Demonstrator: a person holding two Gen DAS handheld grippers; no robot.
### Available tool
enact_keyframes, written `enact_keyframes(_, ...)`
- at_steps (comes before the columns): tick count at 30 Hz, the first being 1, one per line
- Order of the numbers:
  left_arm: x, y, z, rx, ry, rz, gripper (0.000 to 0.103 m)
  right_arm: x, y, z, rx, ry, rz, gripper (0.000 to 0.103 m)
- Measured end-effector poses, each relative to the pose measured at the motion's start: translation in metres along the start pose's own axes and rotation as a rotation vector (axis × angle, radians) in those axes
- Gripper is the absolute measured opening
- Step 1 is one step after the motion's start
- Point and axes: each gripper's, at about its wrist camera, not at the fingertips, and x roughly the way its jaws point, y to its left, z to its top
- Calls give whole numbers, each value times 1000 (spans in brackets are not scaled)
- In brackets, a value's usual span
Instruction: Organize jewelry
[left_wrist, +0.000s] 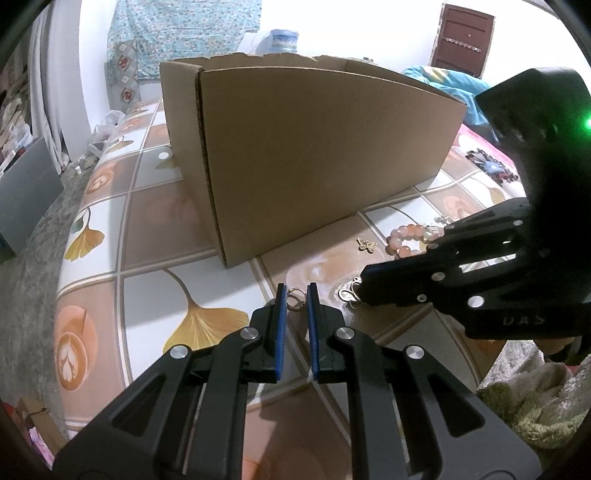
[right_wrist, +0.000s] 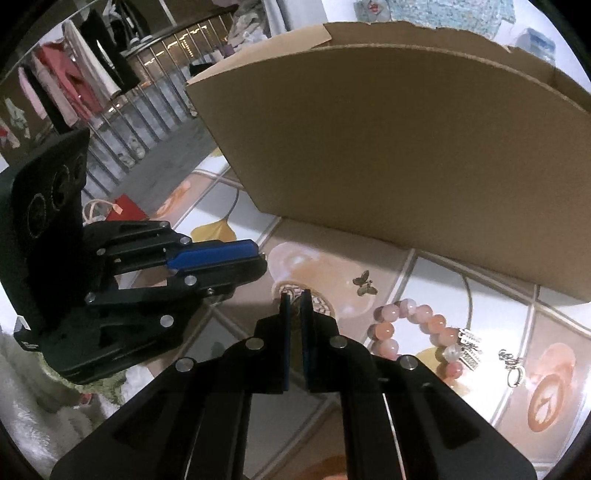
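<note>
A cardboard box stands on the tiled table; it also shows in the right wrist view. My left gripper is open, its blue pads on either side of a small silver ring on the table. My right gripper has its jaws narrowly apart around a small gold pendant, which its tips mostly hide. It shows in the left wrist view. A pink bead bracelet and a gold butterfly charm lie to the right.
A silver charm and ring lie at the far right of the table. The table edge drops off to the left, with grey floor beyond. A towel lies at the lower right.
</note>
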Motion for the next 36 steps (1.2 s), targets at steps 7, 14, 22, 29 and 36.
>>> enact_keyframes(7, 0, 3, -1, -4, -3, -4, 10, -8, 12, 2, -138, -21, -33, 32)
enact_keyframes(14, -1, 8, -2, -17, -7, -10, 10, 8, 16, 10, -314, 54, -29, 32)
enact_keyframes(22, -1, 10, -3, -22, -9, -13, 10, 4, 18, 8, -366, 79, -48, 21)
enact_keyframes(29, -2, 11, -4, -23, -10, -16, 10, 3, 17, 8, -348, 79, -54, 20)
enact_keyframes(36, -2, 11, -4, -20, -9, -14, 10, 2, 10, 11, -306, 78, -44, 5)
